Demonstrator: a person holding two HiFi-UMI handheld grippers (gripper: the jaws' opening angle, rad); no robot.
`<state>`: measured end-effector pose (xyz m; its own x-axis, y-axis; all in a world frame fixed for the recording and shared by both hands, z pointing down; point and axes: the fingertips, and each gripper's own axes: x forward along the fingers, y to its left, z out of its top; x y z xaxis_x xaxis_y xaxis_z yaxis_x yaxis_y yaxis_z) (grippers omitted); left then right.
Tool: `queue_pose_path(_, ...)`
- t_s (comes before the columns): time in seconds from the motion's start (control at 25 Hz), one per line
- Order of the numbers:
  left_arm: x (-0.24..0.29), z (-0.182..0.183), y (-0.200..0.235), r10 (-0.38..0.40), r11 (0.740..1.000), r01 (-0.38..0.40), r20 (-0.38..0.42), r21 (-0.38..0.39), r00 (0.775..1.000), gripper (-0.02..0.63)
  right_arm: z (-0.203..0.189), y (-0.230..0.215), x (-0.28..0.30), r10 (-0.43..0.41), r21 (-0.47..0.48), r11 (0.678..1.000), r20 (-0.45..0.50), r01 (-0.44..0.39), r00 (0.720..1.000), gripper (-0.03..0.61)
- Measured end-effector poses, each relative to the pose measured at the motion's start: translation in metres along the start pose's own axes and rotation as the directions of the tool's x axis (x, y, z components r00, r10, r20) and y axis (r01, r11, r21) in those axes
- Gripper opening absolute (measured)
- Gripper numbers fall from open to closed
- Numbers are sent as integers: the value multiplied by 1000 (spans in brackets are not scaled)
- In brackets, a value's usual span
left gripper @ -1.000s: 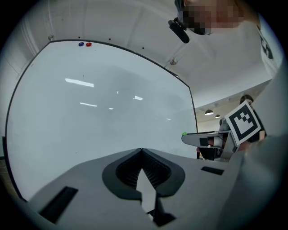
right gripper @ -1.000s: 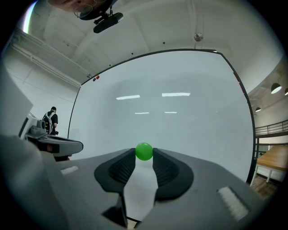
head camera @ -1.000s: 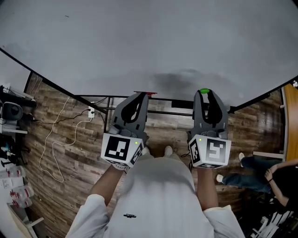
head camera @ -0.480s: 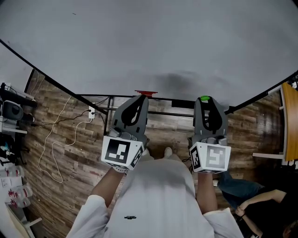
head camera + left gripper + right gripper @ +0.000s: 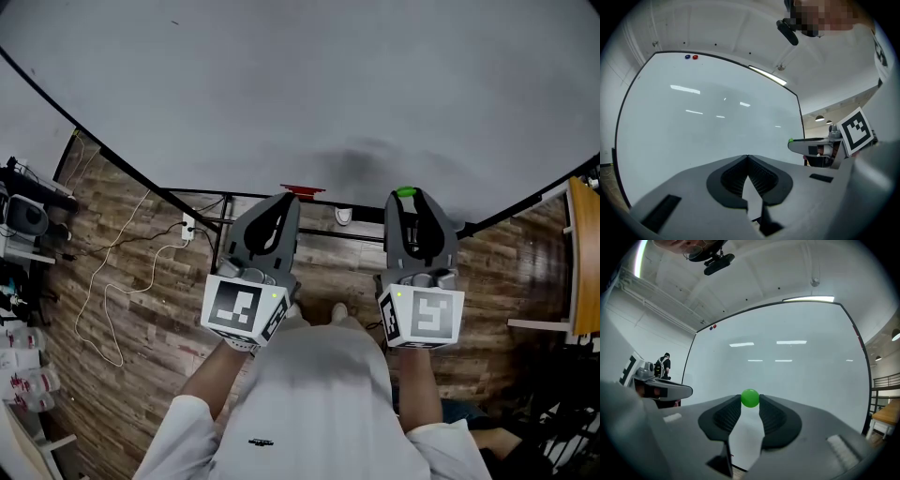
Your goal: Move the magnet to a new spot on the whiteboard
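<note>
My right gripper (image 5: 750, 401) is shut on a small green round magnet (image 5: 750, 398), pinched at its fingertips. From the head view the green magnet (image 5: 407, 192) sits at the tip of the right gripper (image 5: 409, 197), close in front of the lower part of the large whiteboard (image 5: 300, 84). Whether it touches the board I cannot tell. My left gripper (image 5: 748, 157) is shut with nothing in it and is held level beside the right one, the left gripper (image 5: 285, 197) pointing at the same board. A blue magnet (image 5: 687, 57) and a red magnet (image 5: 695, 57) stick near the board's top corner.
The whiteboard's black stand (image 5: 234, 220) crosses the wooden floor (image 5: 131, 281) under the grippers. A white cable and socket strip (image 5: 186, 226) lie at the left, next to shelving (image 5: 23, 220). A wooden table edge (image 5: 583, 253) is at the right. A red strip (image 5: 302, 189) shows beside the left gripper's tip.
Both grippers stay side by side with the green magnet still held. The view has tilted a little, and the seated person at the lower right has almost left the picture.
</note>
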<state>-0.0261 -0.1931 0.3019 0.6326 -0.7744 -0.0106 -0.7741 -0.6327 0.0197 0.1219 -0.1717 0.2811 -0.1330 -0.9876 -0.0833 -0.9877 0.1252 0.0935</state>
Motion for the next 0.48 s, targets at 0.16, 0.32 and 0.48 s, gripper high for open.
queue_pose_path(0.16, -5, 9, 9, 22, 1000, -22, 9, 4, 1000, 6, 0, 9, 10, 15, 22, 1000, -1, -15, 1000, 130)
queue_pose_path(0.32, -9, 16, 22, 43, 999, -43, 20, 12, 999, 6, 15, 25, 26, 34, 20, 999, 11, -35, 999, 130)
queue_pose_path(0.48, -12, 20, 36, 64, 998, -64, 24, 7, 998, 6, 27, 43, 43, 64, 29, 997, 24, -65, 998, 130)
